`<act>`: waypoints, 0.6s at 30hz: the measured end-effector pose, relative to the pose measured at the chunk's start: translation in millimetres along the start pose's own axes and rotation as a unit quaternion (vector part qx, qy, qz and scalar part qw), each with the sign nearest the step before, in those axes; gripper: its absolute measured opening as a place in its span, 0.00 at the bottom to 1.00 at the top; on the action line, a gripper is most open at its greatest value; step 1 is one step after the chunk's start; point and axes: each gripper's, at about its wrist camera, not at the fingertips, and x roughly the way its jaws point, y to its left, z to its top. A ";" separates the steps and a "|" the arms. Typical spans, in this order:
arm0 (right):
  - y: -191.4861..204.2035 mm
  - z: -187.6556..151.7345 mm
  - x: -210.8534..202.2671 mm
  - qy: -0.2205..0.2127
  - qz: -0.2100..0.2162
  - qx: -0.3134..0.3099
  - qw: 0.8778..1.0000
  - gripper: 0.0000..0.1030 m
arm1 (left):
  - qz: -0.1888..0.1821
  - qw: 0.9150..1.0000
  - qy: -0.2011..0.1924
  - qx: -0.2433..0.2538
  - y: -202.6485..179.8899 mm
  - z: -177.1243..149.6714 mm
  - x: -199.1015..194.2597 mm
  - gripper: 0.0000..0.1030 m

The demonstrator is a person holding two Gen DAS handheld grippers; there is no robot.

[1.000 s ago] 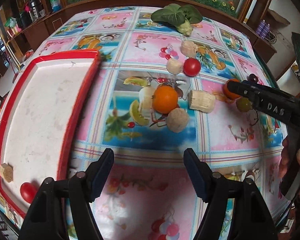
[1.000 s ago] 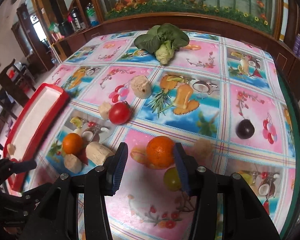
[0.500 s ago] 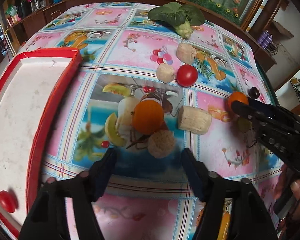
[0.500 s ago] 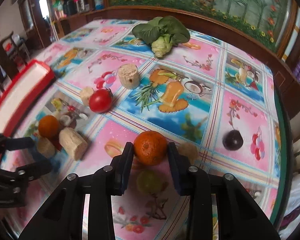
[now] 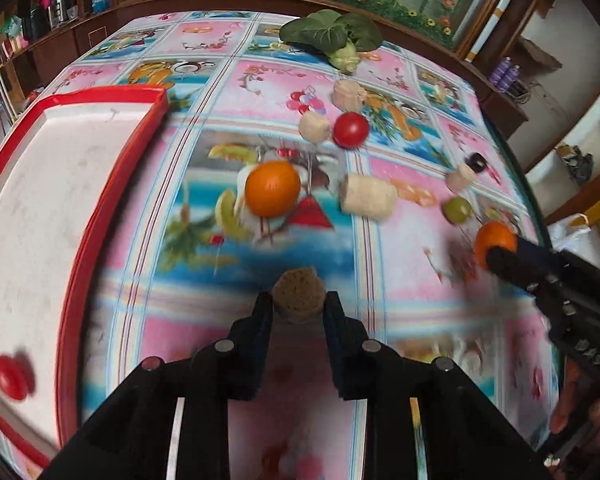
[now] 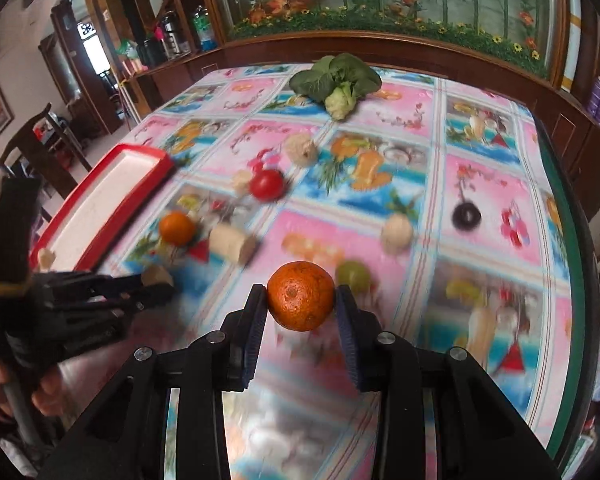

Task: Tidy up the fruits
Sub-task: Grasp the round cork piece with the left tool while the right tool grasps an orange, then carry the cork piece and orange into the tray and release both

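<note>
My left gripper is shut on a round beige piece and holds it above the tablecloth, right of the red tray. My right gripper is shut on an orange, lifted off the table; it also shows in the left wrist view. A second orange, a red tomato, a green grape, a dark plum and several beige pieces lie on the cloth. A small tomato lies in the tray.
A leafy green vegetable lies at the far side of the table. A beige cylinder lies right of the second orange. Wooden cabinets ring the table. The table edge runs along the right.
My left gripper closed on the round beige piece and lifted it. My right gripper closed on the orange and raised it off the cloth.
</note>
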 end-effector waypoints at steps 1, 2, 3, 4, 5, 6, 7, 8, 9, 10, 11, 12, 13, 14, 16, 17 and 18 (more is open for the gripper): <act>3.2 -9.8 -2.3 0.004 -0.003 -0.001 1.000 0.33 | -0.001 1.000 -0.001 0.000 1.4 -6.1 -5.3 0.28; 5.7 -16.1 -3.6 0.005 -0.007 -0.002 1.000 0.33 | -0.003 1.000 -0.001 -0.002 3.3 -12.1 -10.2 0.28; 8.4 -22.8 -5.0 0.005 -0.011 -0.004 1.000 0.33 | -0.005 1.000 0.000 -0.006 4.9 -18.0 -14.3 0.28; 12.8 -31.5 -5.9 0.007 -0.016 -0.007 1.000 0.33 | -0.003 1.000 0.002 -0.008 5.6 -23.4 -17.5 0.28; 15.4 -36.9 -6.4 0.008 -0.018 -0.008 1.000 0.33 | -0.002 1.000 0.003 -0.008 6.1 -29.0 -20.6 0.28; 17.5 -41.7 -6.8 0.009 -0.018 -0.006 1.000 0.33 | 0.000 1.000 0.002 -0.006 6.1 -34.7 -24.0 0.28; 20.8 -48.3 -7.4 0.011 -0.015 -0.002 1.000 0.33 | 0.003 1.000 0.002 -0.003 5.7 -39.8 -27.1 0.28; 22.8 -51.9 -8.0 0.011 -0.014 0.000 1.000 0.33 | 0.002 1.000 0.002 0.001 5.4 -43.6 -29.7 0.28; 26.1 -55.8 -9.2 0.012 -0.012 0.004 1.000 0.33 | -0.001 1.000 0.000 0.002 5.6 -46.3 -32.3 0.28; 27.5 -58.2 -10.8 0.010 -0.011 0.007 1.000 0.33 | -0.004 1.000 -0.001 0.003 6.6 -47.9 -34.6 0.28; 30.0 -60.2 -12.4 0.008 -0.011 0.011 1.000 0.33 | -0.009 1.000 -0.001 0.005 7.7 -49.0 -36.5 0.28; 32.4 -62.1 -14.0 0.007 -0.011 0.014 1.000 0.33 | -0.017 1.000 -0.001 0.008 9.8 -49.9 -38.8 0.28; 36.1 -63.2 -14.6 0.008 -0.014 0.017 1.000 0.33 | -0.022 1.000 -0.002 0.011 11.7 -49.7 -40.6 0.28; 39.2 -63.7 -15.1 0.008 -0.018 0.018 1.000 0.33 | -0.025 1.000 -0.002 0.013 13.9 -49.5 -42.4 0.28; 46.7 -64.8 -17.0 0.008 -0.027 0.026 0.999 0.33 | -0.035 0.999 -0.001 0.016 20.5 -48.3 -46.6 0.28; 49.6 -64.2 -17.9 0.007 -0.025 0.032 0.999 0.33 | -0.038 0.999 -0.003 0.017 23.7 -48.0 -48.8 0.28; 52.3 -63.6 -18.7 0.005 -0.022 0.037 0.999 0.33 | -0.037 0.999 -0.006 0.018 27.2 -47.2 -51.1 0.28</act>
